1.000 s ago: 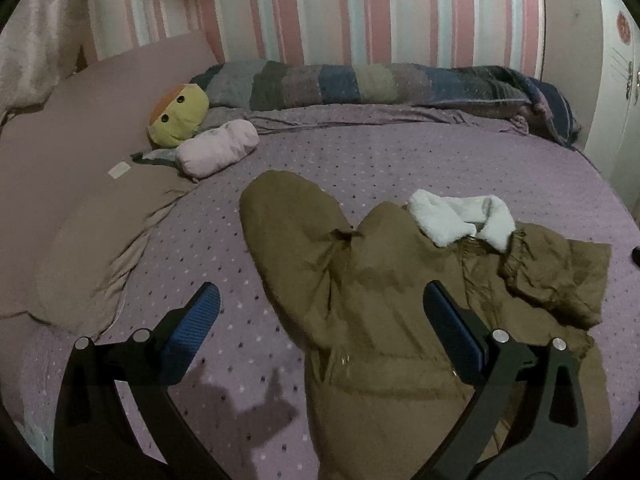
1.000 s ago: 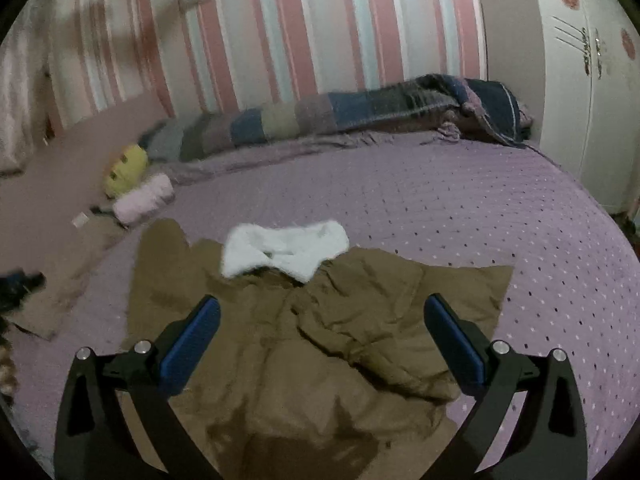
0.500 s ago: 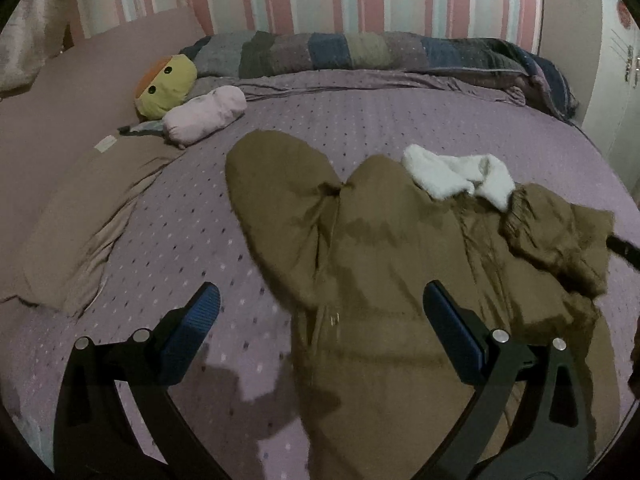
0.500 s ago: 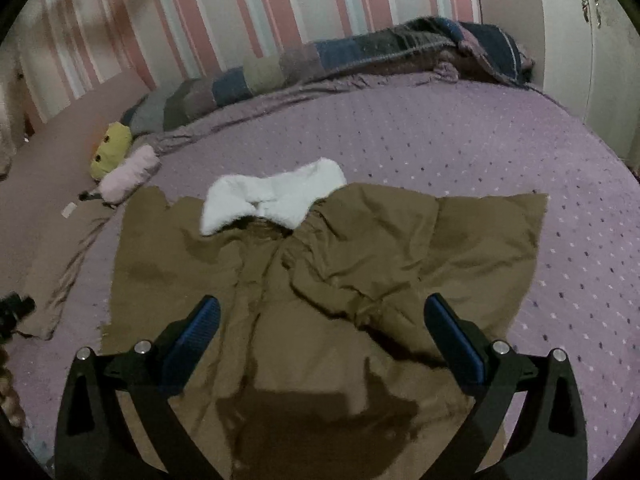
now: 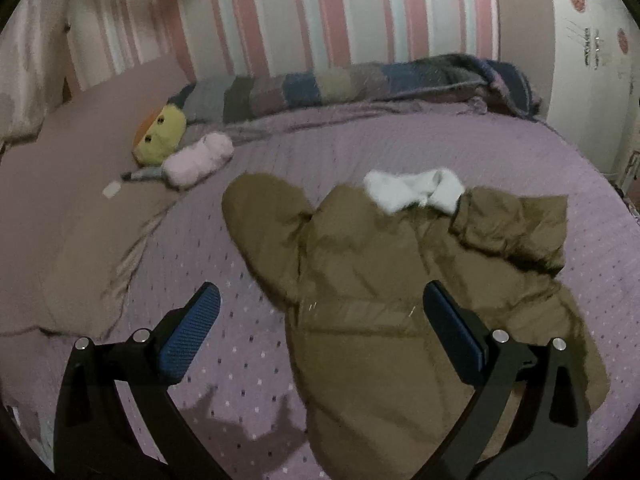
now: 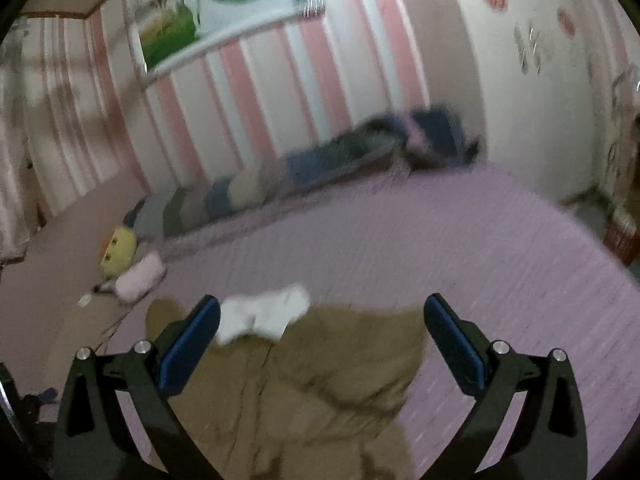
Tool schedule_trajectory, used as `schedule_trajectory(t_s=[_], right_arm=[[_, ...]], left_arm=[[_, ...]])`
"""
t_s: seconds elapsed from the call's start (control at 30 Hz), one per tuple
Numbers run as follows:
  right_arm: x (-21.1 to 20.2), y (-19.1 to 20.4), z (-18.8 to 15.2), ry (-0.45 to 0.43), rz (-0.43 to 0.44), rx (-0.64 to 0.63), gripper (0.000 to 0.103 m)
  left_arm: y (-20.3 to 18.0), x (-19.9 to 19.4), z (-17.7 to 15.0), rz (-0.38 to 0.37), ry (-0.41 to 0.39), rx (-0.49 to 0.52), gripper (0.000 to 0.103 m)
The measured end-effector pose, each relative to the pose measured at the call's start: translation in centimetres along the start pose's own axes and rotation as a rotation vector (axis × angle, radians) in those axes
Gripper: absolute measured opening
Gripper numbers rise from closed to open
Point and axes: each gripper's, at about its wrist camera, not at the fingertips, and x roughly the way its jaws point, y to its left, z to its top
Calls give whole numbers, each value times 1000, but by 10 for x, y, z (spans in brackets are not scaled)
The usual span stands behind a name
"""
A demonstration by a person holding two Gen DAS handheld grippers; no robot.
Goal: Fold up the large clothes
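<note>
A large brown padded jacket point(image 5: 384, 272) with a white fleece collar point(image 5: 412, 190) lies spread on the purple dotted bedspread point(image 5: 240, 360). Its left sleeve point(image 5: 264, 232) lies out flat; its right sleeve point(image 5: 512, 228) is folded in over the body. My left gripper point(image 5: 320, 332) is open and empty above the jacket's left side. In the blurred right wrist view the jacket point(image 6: 320, 380) and collar point(image 6: 264, 316) lie below my right gripper point(image 6: 320, 340), which is open, empty and raised.
A yellow plush toy point(image 5: 160, 136) and a pink plush point(image 5: 196, 160) lie at the back left by a beige sheet point(image 5: 60, 240). A striped rolled blanket point(image 5: 360, 84) runs along the striped wall. A white wardrobe point(image 5: 592, 60) stands at the right.
Both grippers have pulled back and tilted up from the jacket; the right wrist view now swings up toward the wall and is blurred. The jacket lies as before. Both grippers stay open.
</note>
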Motion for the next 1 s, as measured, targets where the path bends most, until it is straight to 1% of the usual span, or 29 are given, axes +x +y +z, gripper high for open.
schedule_trajectory(t_s=[0.03,0.07,0.1,0.13,0.2,0.23,0.3,0.37,0.43,0.5,0.53,0.57,0.6,0.63,0.73,0.8,0.83,0.87,0.9,0.97,1.0], right_arm=[[-6,7,8,-28,-38,-69,102],[-8,22,15,-53,-102,-194,102],[-4,36,16,-54,-137,-284,102],[3,42,14,-27,-114,-303,102],[26,43,2,66,-10,-251,102],[34,40,-6,89,20,-214,102],[64,30,-31,158,97,-105,102],[91,20,-48,220,120,-41,102],[103,6,-57,232,122,25,102],[97,-8,-56,195,106,53,102],[92,-11,-54,177,89,37,102],[86,-11,-49,147,48,-9,102],[79,-4,-45,119,-19,-93,102],[77,1,-40,111,-50,-141,102],[74,7,-21,108,-31,-154,102],[92,16,-13,141,-46,-169,102],[102,19,-15,152,-41,-164,102],[108,19,-20,166,-28,-162,102],[121,23,-27,189,-9,-160,102],[155,36,-60,248,32,-197,102],[179,48,-86,286,27,-239,102]], left_arm=[[-2,-4,10,-3,-11,-4,100],[-4,-7,22,-14,-18,-14,100],[-7,-9,30,-26,-21,-18,100],[-10,-9,39,-34,-22,-16,100],[-16,-5,50,-20,-34,-7,100],[-18,-1,52,-7,-37,-16,100],[-20,10,51,-13,-6,-25,100],[-21,23,52,-31,41,-25,100],[-21,33,59,-30,66,-35,100],[-22,41,74,-34,89,-39,100],[-23,42,83,-39,95,-41,100],[-22,41,93,-42,95,-51,100],[-21,40,100,-48,89,-60,100],[-19,37,109,-64,78,-60,100],[-8,31,123,-47,42,-69,100],[3,37,123,-40,31,-90,100],[10,44,119,-41,35,-104,100],[14,52,115,-43,46,-115,100],[20,68,102,-49,76,-133,100],[23,90,84,-63,105,-140,100],[23,109,69,-62,128,-138,100]])
